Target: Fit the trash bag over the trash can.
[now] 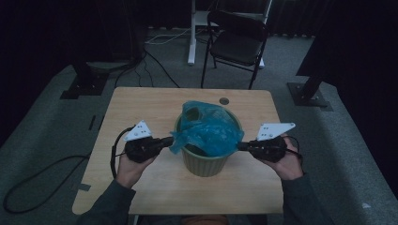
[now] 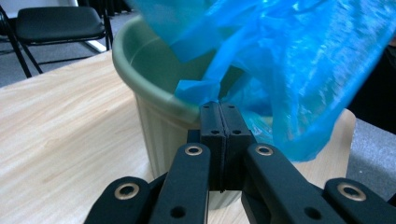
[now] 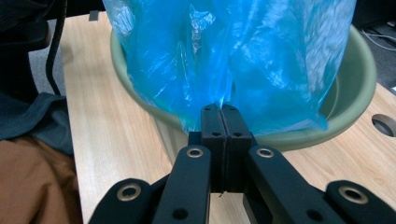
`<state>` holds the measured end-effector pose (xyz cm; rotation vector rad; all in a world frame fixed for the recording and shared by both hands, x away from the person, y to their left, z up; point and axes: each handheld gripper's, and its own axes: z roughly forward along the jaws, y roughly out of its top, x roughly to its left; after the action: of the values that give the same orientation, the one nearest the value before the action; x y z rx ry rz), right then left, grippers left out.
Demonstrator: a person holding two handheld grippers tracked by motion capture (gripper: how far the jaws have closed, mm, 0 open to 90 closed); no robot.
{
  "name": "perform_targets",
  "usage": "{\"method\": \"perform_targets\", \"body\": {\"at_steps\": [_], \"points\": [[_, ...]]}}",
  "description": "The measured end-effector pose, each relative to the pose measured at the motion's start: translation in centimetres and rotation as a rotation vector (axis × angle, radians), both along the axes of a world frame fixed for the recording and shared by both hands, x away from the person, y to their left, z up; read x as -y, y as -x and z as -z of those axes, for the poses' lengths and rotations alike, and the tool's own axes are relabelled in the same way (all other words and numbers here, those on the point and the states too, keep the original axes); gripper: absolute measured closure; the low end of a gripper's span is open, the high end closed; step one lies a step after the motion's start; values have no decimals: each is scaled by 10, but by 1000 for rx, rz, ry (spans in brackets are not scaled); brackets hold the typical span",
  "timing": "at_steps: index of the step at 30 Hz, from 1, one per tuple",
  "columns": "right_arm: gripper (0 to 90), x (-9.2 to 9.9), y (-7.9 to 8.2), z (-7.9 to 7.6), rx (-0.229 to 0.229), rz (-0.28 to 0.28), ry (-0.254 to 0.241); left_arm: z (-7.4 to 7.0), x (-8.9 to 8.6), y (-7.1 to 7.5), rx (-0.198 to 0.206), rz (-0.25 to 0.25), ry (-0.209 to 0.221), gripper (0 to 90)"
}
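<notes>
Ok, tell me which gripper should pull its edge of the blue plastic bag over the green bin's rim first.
Left, probably: the left gripper holds the blue plastic bag already outside the green bin's rim.

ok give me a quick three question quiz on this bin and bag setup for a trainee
1. True or false: the blue bag lies flat on the table.
2. What does the left gripper pinch?
3. The green bin stands: A on the chair, B on the table, C on the floor?

Key:
1. False; it bunches over the bin's rim.
2. The bag's edge, as does the right gripper.
3. B.
</notes>
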<state>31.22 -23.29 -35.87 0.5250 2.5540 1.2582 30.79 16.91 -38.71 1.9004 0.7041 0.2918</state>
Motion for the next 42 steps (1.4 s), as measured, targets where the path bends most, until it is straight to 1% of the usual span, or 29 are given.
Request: {"method": "perform_targets", "body": {"at_steps": [2,7,9,10,12,15,16,17,20,21,24,27,28,31,33,34,35,36,38,39,40,42], "points": [[900,0,2,1,-2,-8,1,4,-2,2,-12,1,0,897],[900,-2,4,6,-16,-31,14,14,-3,5,-29,10,-9,897],[900,-3,4,7,-20,-34,17,16,-3,5,-34,11,-12,897],[900,-3,4,8,-22,-37,18,20,-2,4,-51,12,-17,897],[900,-2,4,9,-33,-40,16,23,-1,3,-65,15,-24,897],[900,-1,3,10,-42,-45,18,26,2,3,-71,28,-30,897],[900,-1,3,10,-43,-45,19,25,2,3,-64,33,-34,896],[900,0,3,11,-42,-43,19,24,1,3,-58,32,-27,895],[900,2,2,13,-48,-39,18,17,-6,3,-34,20,-1,821],[900,3,2,14,-51,-38,18,14,-9,2,-29,22,14,808],[900,4,1,15,-53,-33,18,3,-18,1,6,6,49,745],[900,5,1,16,-51,-31,19,-9,-24,-3,30,0,85,700],[900,4,1,16,-50,-31,20,-14,-24,-5,36,7,101,676],[900,4,2,15,-47,-31,21,-22,-22,-9,42,43,135,626],[900,4,2,15,-46,-31,23,-25,-17,-11,33,80,154,593],[900,3,3,15,-44,-31,22,-25,-12,-12,29,93,144,579],[900,3,3,15,-44,-31,22,-25,-12,-12,29,93,144,571],[900,3,3,14,-38,-37,19,-22,-3,-12,18,121,133,571],[900,2,4,14,-35,-41,18,-20,6,-11,12,150,118,571],[899,1,4,13,-35,-41,20,-20,6,-11,12,150,118,571],[897,1,4,13,-33,-41,21,-18,14,-9,19,171,89,573],[872,1,5,11,-29,-42,16,-15,22,-7,24,188,61,587]]}}
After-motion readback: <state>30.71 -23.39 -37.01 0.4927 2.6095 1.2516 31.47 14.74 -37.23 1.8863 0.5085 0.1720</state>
